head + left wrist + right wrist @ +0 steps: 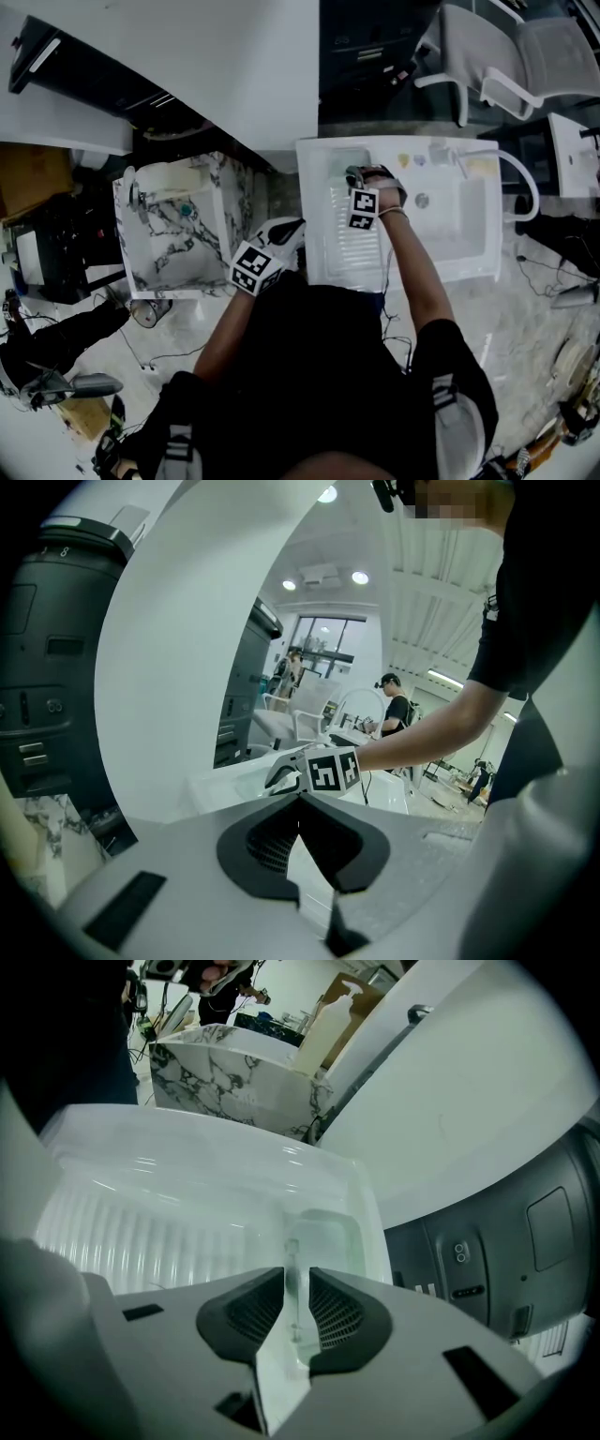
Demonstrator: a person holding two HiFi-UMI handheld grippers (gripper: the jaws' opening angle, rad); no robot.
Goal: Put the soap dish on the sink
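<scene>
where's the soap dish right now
In the head view the clear soap dish sits in the white sink's far left corner, on the ribbed drainboard. The right gripper view shows its near wall between the right tool's parted jaws.

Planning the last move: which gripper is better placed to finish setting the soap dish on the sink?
Right. The right gripper has the soap dish wall between its slightly parted jaws, at a far corner of the sink. The left gripper is shut and empty, beside the sink, away from the dish.
</scene>
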